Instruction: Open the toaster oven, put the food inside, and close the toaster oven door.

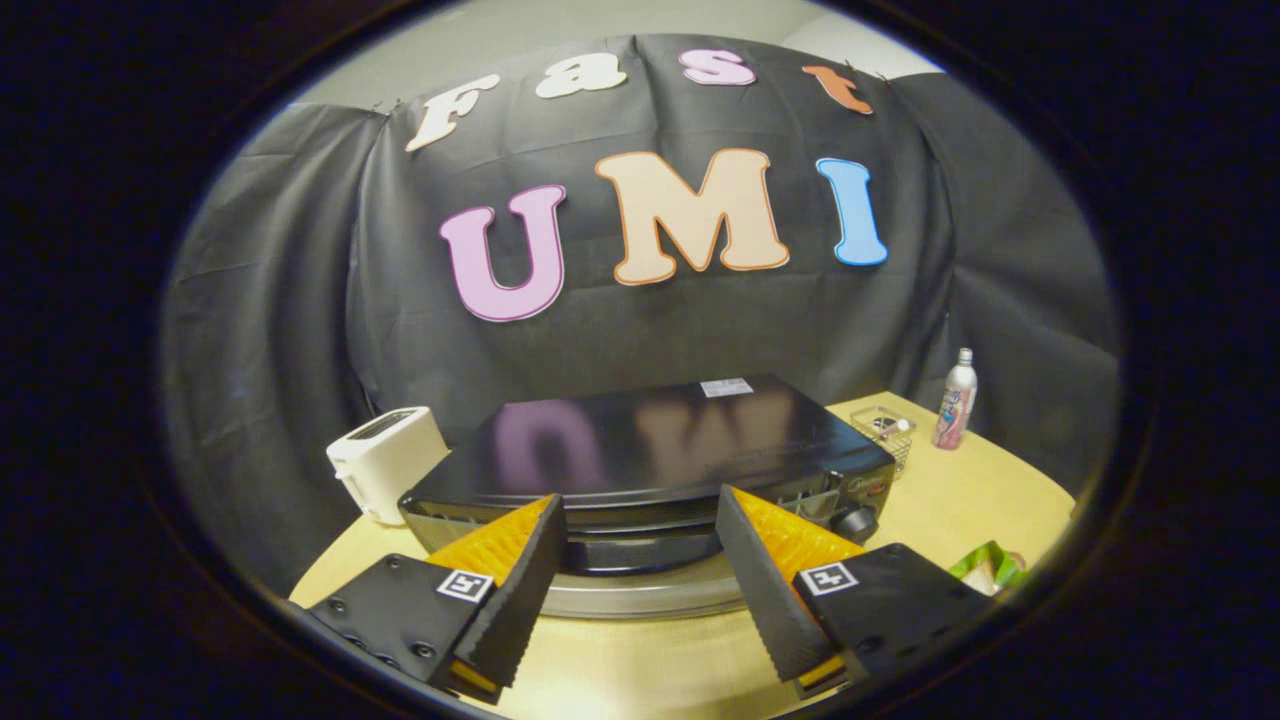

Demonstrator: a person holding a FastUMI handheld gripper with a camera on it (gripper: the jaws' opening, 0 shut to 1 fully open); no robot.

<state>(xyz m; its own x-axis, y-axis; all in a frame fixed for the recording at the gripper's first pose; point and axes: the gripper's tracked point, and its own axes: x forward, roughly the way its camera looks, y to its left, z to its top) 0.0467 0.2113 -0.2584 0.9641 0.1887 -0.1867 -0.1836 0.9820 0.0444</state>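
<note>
Gripper view: claw (640,520) spread wide, its fingers flanking the glossy black toaster oven (650,460) just ahead on the pale wooden desk (960,500).

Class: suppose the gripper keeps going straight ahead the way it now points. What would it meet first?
Most likely the toaster oven: its door handle lies between and just ahead of the gripper, whose jaws are open. Depth is hard to judge, so how soon contact comes is unclear.
</note>
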